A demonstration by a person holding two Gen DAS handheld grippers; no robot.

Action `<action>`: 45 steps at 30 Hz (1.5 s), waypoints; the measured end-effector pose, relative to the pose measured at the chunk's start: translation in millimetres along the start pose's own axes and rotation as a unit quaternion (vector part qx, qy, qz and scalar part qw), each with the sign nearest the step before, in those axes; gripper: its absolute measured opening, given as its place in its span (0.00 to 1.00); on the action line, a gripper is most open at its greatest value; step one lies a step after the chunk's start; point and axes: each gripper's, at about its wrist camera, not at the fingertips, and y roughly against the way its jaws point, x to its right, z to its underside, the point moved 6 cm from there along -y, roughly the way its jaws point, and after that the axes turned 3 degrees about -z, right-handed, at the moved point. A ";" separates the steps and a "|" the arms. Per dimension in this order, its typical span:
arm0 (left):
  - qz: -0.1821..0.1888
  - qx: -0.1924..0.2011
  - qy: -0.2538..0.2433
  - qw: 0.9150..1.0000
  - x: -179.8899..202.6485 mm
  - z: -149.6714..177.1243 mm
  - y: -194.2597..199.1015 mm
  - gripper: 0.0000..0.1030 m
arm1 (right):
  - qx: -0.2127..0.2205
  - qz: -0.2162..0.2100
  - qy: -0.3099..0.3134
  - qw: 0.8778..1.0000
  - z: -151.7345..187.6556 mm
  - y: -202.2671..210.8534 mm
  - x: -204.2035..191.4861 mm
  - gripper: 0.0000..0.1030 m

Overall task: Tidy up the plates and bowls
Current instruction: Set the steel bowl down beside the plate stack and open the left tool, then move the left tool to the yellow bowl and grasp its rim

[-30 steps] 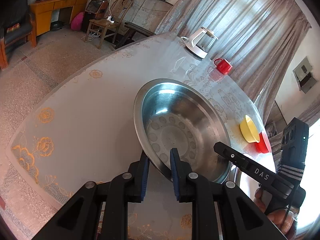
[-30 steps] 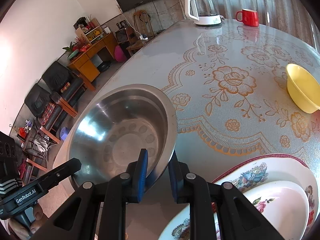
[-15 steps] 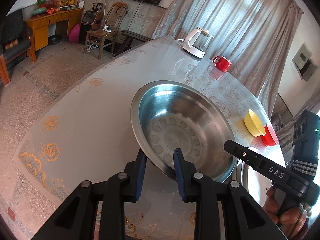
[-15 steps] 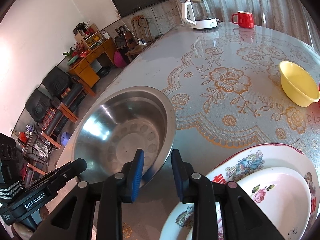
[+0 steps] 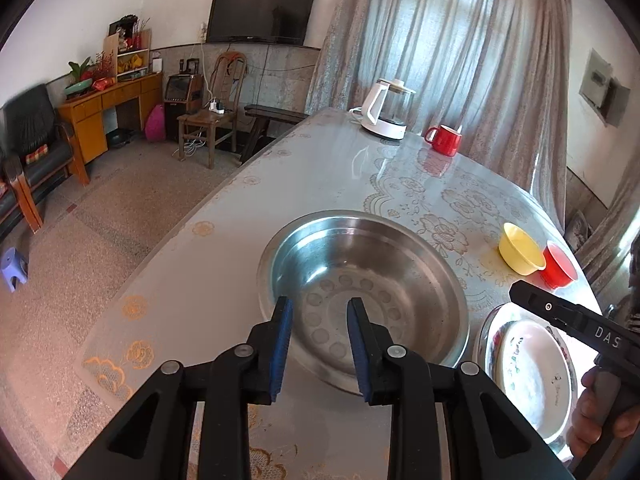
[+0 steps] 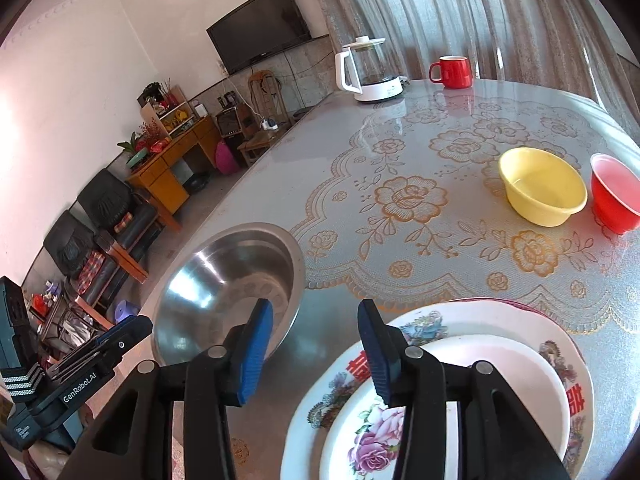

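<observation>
We have the table [image 6: 400,128] before us, and the steel basin [image 5: 384,264] rests on it near the edge, just beside the stacked plates [image 6: 460,380]. Both claws stand apart with nothing between the pads: the left gripper [image 5: 318,340] hangs above the basin's near rim, and the right gripper [image 6: 316,344], whose jaws have just been opening, sits over the gap between basin and plates. To finish this release well, we should lift both clear without clipping the rim, so the basin stays put. The yellow bowl [image 6: 540,186] and red bowl [image 6: 616,196] wait farther back, touching or nearly so, probably next to gather.
</observation>
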 end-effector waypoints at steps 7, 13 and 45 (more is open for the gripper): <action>0.024 0.003 -0.053 0.998 41.6 -6.6 -0.4 0.30 | 0.036 0.016 -0.022 0.999 -2.7 28.8 35.0 0.43; 0.037 0.000 -0.088 0.995 73.7 -10.2 -1.9 0.36 | 0.080 0.053 -0.041 0.995 -2.9 61.0 72.0 0.72; 0.126 -0.108 -0.150 0.975 212.5 -48.4 -84.2 0.42 | 0.077 0.023 -0.196 0.977 -2.5 86.2 218.3 0.76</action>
